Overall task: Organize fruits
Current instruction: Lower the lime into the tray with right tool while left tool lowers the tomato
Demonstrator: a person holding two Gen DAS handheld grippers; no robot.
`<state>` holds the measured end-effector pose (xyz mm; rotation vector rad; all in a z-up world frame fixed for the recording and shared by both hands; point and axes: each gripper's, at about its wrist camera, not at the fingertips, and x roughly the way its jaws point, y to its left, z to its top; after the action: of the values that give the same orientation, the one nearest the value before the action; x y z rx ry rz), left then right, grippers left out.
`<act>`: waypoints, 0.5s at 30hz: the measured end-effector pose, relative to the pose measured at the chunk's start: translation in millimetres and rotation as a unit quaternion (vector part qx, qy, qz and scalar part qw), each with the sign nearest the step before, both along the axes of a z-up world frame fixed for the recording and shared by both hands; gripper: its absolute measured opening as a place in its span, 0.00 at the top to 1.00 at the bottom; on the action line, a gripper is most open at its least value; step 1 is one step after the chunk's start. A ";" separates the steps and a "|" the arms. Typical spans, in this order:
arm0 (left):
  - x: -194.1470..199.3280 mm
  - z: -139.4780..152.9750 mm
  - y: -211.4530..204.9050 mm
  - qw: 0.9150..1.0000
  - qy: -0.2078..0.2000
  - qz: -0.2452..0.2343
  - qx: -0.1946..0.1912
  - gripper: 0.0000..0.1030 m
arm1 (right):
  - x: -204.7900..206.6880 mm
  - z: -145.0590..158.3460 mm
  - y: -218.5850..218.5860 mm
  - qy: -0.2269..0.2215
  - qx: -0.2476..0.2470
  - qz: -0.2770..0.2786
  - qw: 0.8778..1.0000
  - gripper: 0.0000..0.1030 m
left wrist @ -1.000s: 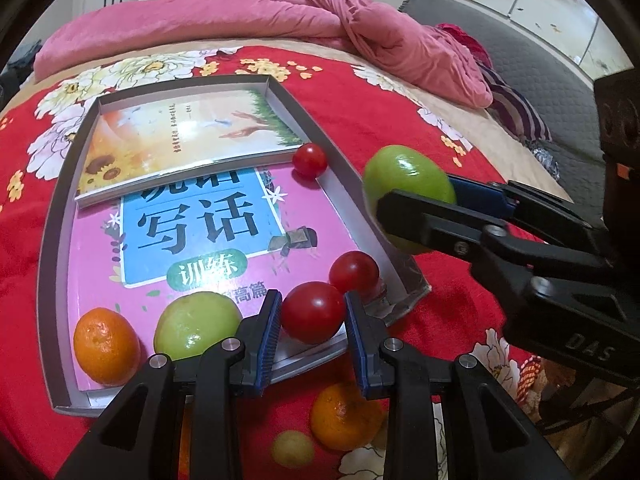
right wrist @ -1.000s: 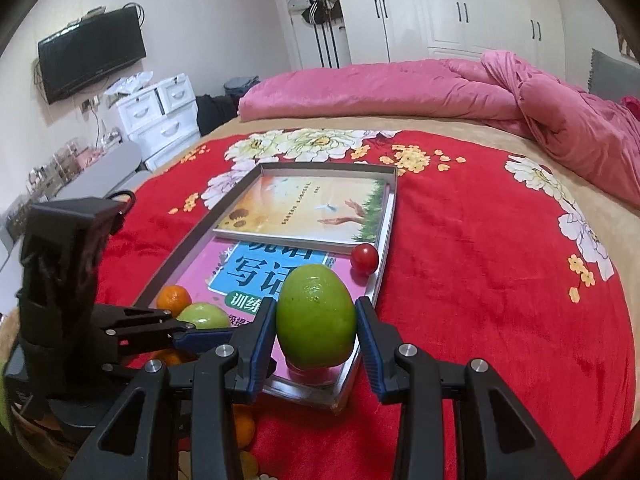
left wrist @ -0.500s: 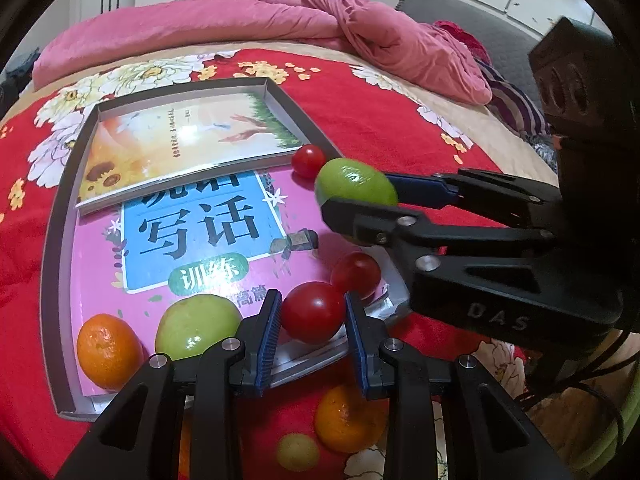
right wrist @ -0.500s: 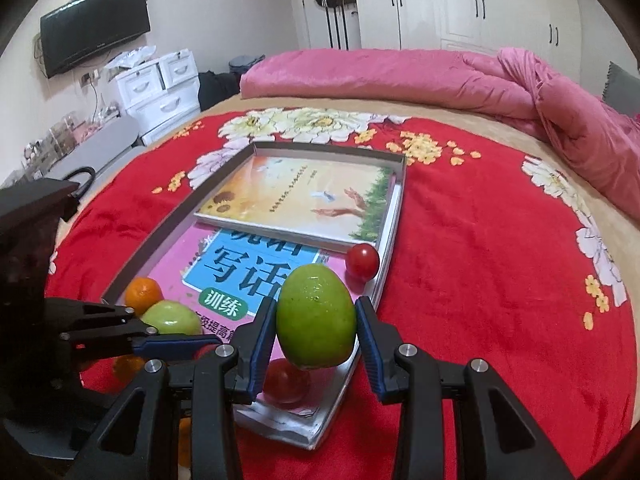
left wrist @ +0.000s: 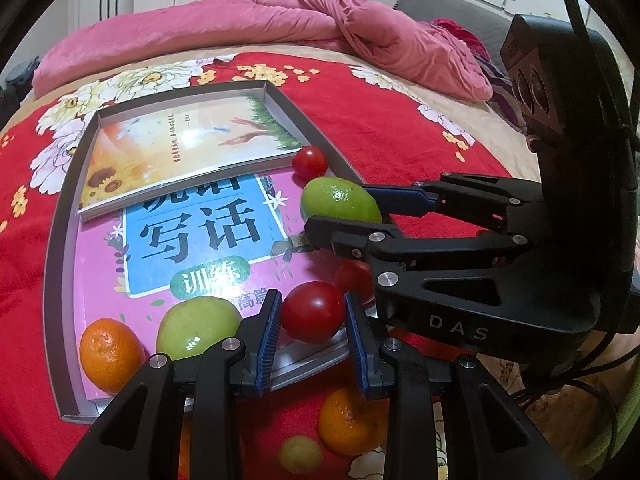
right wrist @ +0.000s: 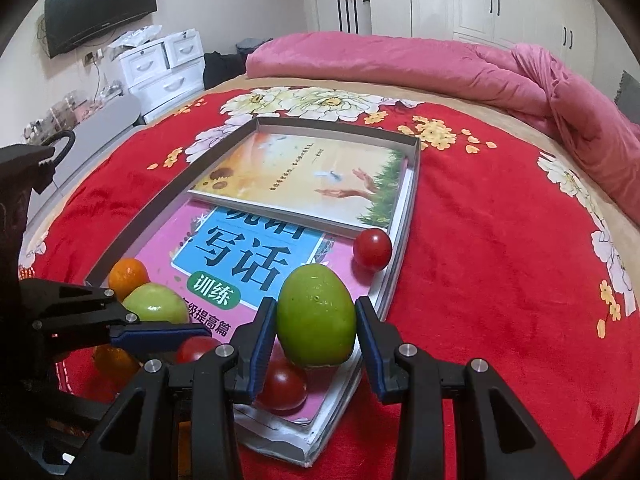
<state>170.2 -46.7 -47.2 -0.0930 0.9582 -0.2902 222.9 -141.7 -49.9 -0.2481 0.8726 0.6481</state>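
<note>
Surface: a bed w/ red floral blanket point(right wrist: 480, 280), pink duvet point(right wrist: 400, 60) bunched along the far side. Room per my right cam: wall TV point(right wrist: 100, 4) at 10 o'clock, white drawer unit point(right wrist: 164, 68) under it, white wardrobes point(right wrist: 480, 0) at 12–1 o'clock.

Mid-blanket sits a shallow grey tray point(left wrist: 56, 240) w/ two books in it: pink/blue workbook point(left wrist: 192, 240) below, sunflower-cover book point(left wrist: 180, 148) overlapping its far end.

My right gripper point(right wrist: 316, 332) is clamped on a green mango point(right wrist: 316, 316), pads pressing both sides. It hangs over the tray's near-right part; can't tell if it touches the workbook. In left cam that mango point(left wrist: 340, 202) shows at 1 o'clock from my left gripper.

My left gripper point(left wrist: 314, 320) has a red tomato point(left wrist: 312, 312) between its blue pads point(left wrist: 270, 336), at the tray's near edge. Pads sit close on each side, but firm contact isn't clear, so can't tell if it's gripping.

Other fruit:
- green apple point(left wrist: 196, 326) just beside the left finger, 9 o'clock, on the workbook
- orange point(left wrist: 110, 354) further left, in the tray's near-left corner
- second tomato point(left wrist: 354, 276) at 1 o'clock, partly hidden by the right gripper
- small tomato point(left wrist: 309, 162) at the tray's right wall, by the sunflower book's corner
- outside the tray, on the blanket at 6 o'clock: another orange point(left wrist: 348, 420) and a small yellow-green fruit point(left wrist: 300, 454).
</note>
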 end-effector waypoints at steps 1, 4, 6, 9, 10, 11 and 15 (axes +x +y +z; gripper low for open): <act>0.0 0.1 -0.4 1.000 0.000 0.000 0.001 0.68 | 0.2 -0.7 0.4 0.002 0.000 0.001 1.000 0.61; 0.3 -0.4 -1.1 1.000 0.001 0.001 0.001 0.68 | 0.7 -2.1 1.3 0.005 -0.001 0.004 1.000 0.61; 0.2 -0.4 -1.2 1.000 0.002 0.002 0.001 0.69 | 0.2 -3.0 2.5 0.007 -0.003 0.007 1.000 0.61; -0.1 -0.5 -0.9 1.000 0.003 0.005 0.000 0.69 | -0.3 -3.2 2.5 0.007 -0.003 0.009 1.000 0.61; 0.3 -0.7 -0.6 1.000 0.004 0.006 -0.001 0.69 | 0.1 -3.2 1.9 0.008 -0.001 0.008 1.000 0.61; 0.3 -0.8 0.0 1.000 0.006 0.008 -0.004 0.69 | -0.3 -3.2 2.1 0.008 0.000 0.007 1.000 0.61; 1.1 -1.2 -0.4 1.000 0.010 0.012 -0.004 0.69 | -1.2 -1.0 1.1 0.007 0.005 0.006 1.000 0.61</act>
<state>171.3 -47.2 -48.4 -0.1154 0.9751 -0.2725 221.7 -140.6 -50.9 -0.2400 0.8819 0.6659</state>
